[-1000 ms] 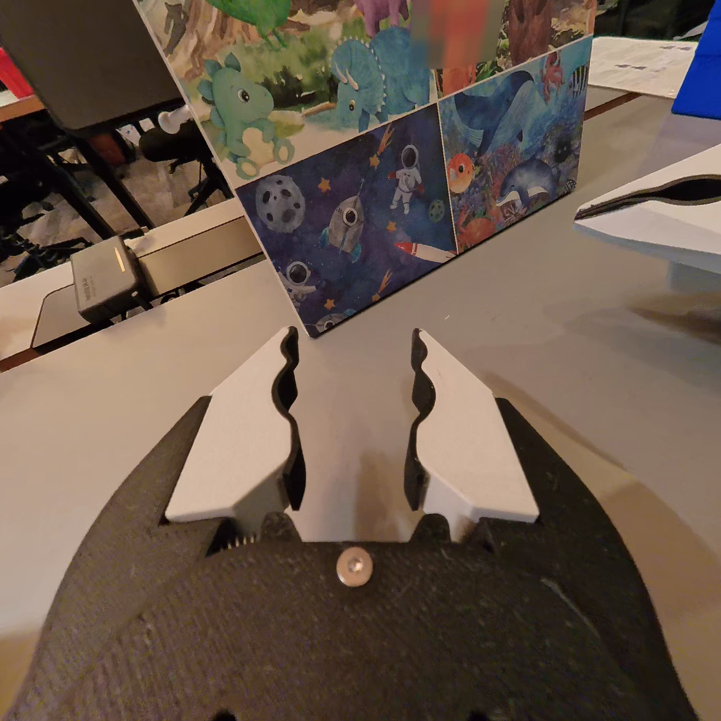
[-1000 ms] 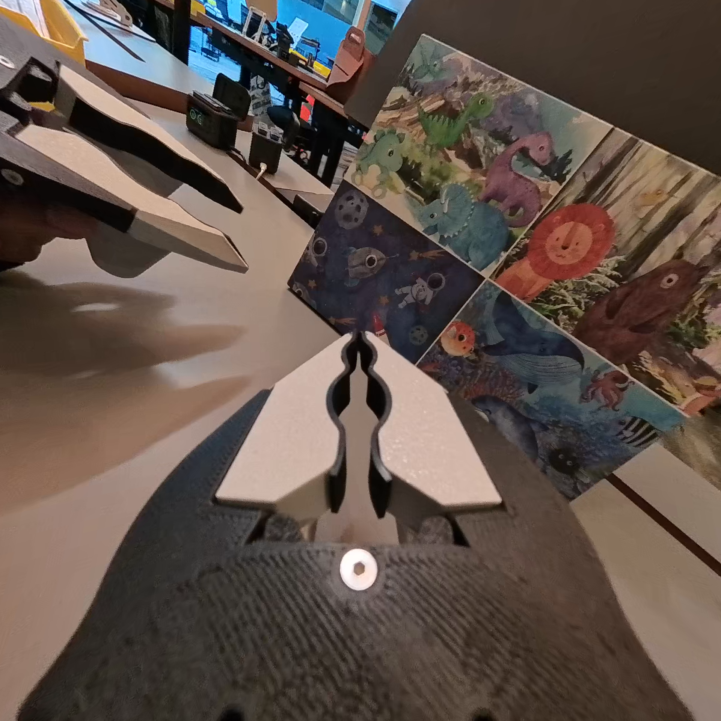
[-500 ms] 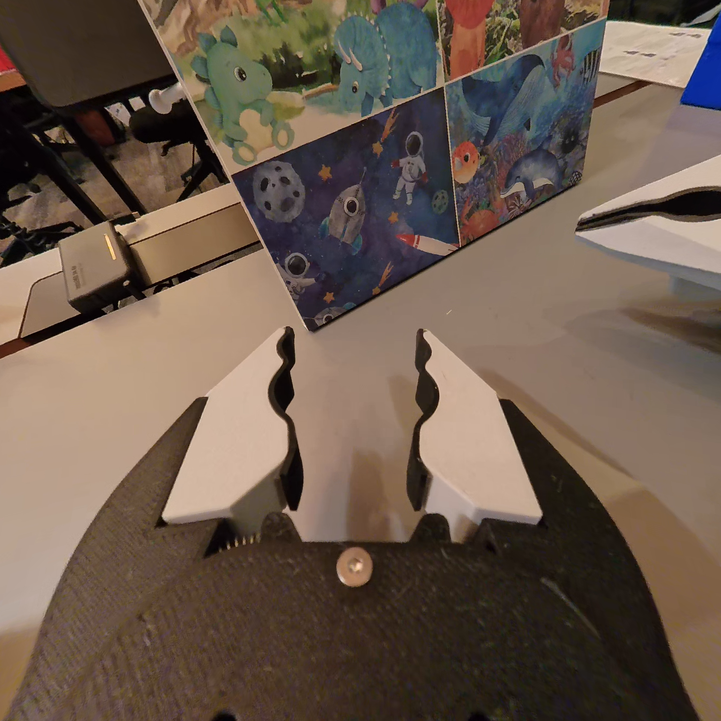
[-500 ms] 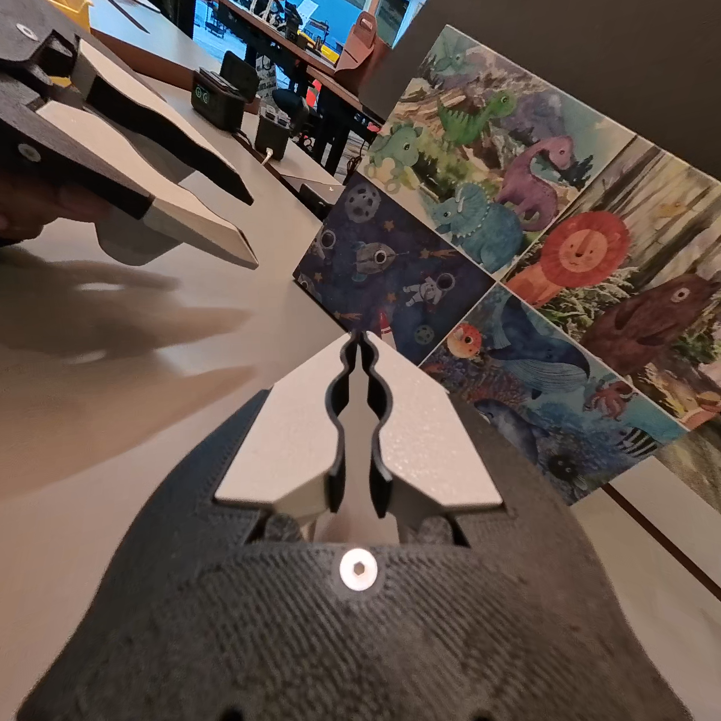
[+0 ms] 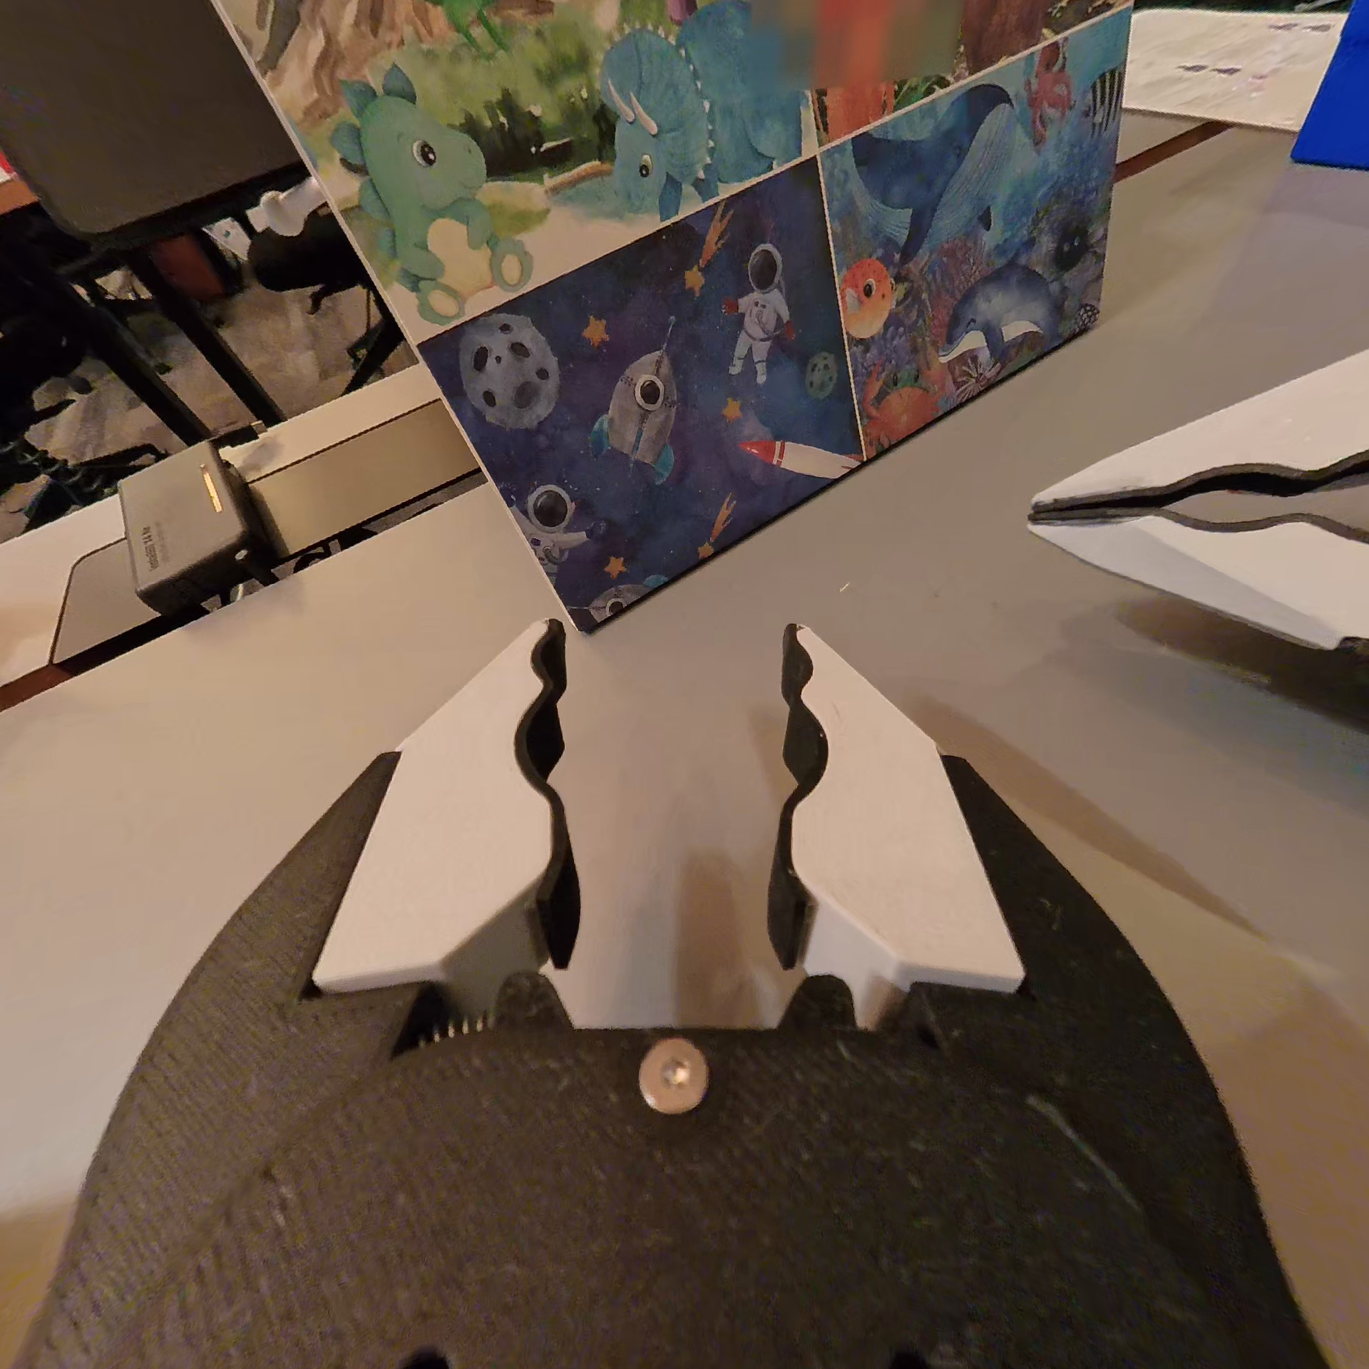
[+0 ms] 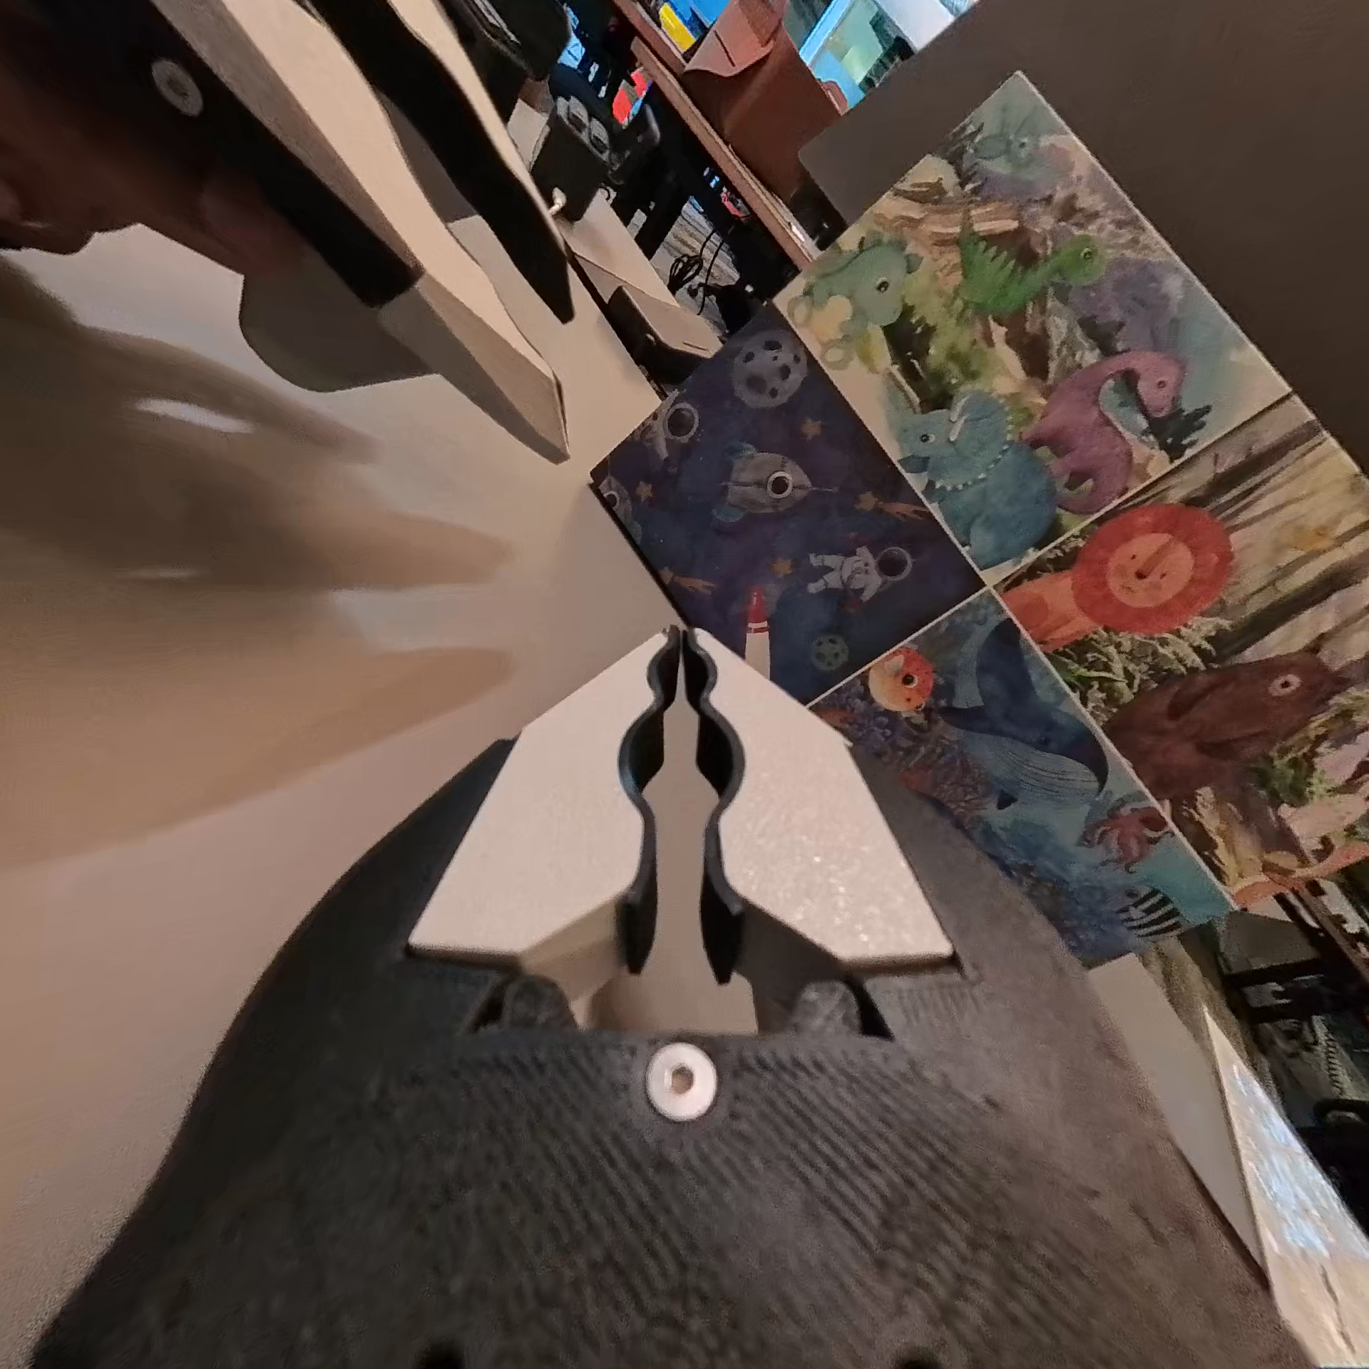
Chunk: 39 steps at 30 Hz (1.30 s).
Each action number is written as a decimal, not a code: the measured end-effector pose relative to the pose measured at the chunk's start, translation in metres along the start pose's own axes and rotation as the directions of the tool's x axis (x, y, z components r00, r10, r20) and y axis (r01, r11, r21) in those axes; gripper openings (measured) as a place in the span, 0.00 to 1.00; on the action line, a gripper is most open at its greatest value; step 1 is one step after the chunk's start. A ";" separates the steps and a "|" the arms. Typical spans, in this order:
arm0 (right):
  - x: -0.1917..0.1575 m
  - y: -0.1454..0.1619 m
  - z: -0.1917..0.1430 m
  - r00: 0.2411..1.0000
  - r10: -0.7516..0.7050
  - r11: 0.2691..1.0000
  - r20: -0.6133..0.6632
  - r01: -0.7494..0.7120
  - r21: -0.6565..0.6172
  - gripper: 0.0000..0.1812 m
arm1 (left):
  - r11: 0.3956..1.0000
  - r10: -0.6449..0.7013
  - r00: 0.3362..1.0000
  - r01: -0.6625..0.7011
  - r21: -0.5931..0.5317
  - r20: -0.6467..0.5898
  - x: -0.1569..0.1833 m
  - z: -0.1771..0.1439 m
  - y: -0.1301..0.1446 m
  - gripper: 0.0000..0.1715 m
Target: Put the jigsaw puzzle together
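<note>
A puzzle box (image 5: 711,311) with four picture panels (dinosaurs, space, sea, a lion and a bear) stands upright on the grey table (image 5: 963,667). It also shows in the right wrist view (image 6: 1000,555). My left gripper (image 5: 674,637) is open and empty, just in front of the box's near bottom corner. My right gripper (image 6: 681,637) is shut and empty, with its tips close to the box's space panel. It shows at the right of the left wrist view (image 5: 1037,515). The left gripper shows at the top left of the right wrist view (image 6: 548,370). No loose puzzle pieces are in view.
A dark grey power brick (image 5: 185,526) lies on a lower desk beyond the table's left edge. White paper (image 5: 1222,67) and a blue object (image 5: 1333,111) lie at the far right. Chairs and desks with gear stand behind (image 6: 630,148).
Both grippers have moved closer to the box. The right gripper has tilted and closed its tips fully. The left gripper stays open.
</note>
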State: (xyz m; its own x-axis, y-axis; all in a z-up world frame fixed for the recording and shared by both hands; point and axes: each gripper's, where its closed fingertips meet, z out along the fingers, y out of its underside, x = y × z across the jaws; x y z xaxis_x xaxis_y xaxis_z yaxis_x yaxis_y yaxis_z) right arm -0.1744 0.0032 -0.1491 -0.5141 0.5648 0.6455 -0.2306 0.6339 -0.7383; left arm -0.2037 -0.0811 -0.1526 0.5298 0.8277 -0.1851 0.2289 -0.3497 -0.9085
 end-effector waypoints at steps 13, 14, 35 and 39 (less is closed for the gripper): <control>0.015 -0.002 -0.003 0.995 -0.002 0.999 -0.103 0.005 0.033 0.06 | 0.998 0.054 0.998 -0.054 -0.026 0.015 0.004 0.003 0.003 0.33; 0.015 -0.002 -0.003 0.995 -0.001 0.999 -0.103 0.005 0.033 0.06 | 0.998 0.050 0.999 -0.050 -0.024 0.014 0.004 0.003 0.003 0.33; 0.019 -0.002 -0.005 0.992 -0.013 0.999 -0.129 0.019 0.045 0.05 | 0.967 -0.173 0.968 0.132 0.217 0.182 -0.064 -0.123 -0.065 0.51; 0.024 -0.001 -0.008 0.989 0.000 0.999 -0.149 0.008 0.053 0.04 | 0.951 -0.214 0.861 0.075 0.300 0.461 -0.171 -0.223 -0.083 0.51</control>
State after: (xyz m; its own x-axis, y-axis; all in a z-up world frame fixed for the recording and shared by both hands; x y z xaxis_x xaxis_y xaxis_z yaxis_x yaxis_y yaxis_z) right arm -0.1803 0.0202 -0.1313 -0.3848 0.6371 0.6679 -0.2782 0.6099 -0.7421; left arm -0.1313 -0.2917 0.0378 0.0309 0.9899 -0.1380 0.0125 -0.1384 -0.9903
